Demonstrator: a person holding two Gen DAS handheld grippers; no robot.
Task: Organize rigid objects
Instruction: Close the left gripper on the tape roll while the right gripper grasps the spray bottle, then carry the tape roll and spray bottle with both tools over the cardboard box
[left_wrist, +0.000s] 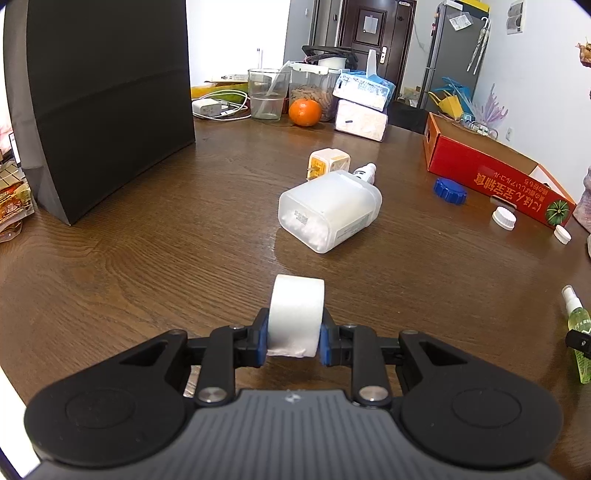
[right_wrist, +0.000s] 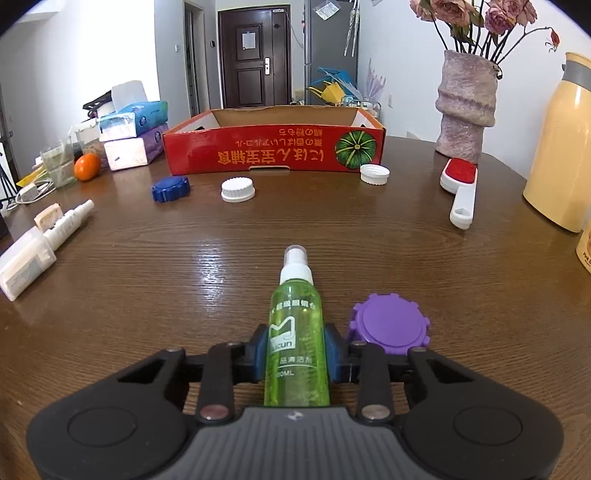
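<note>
Above table (right_wrist: 147, 295), right gripper (right_wrist: 295, 354) tilted downward

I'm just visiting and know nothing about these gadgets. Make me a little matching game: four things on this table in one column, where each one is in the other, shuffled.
Things
1. white roll
2. green spray bottle
3. purple cap
4. blue cap

Places
A. just in front of the red box
B. gripped in the right gripper
C. on the table beside the right gripper's fingers
D. gripped in the left gripper

Pairs: 1-D, 2-B, 3-C, 4-A
</note>
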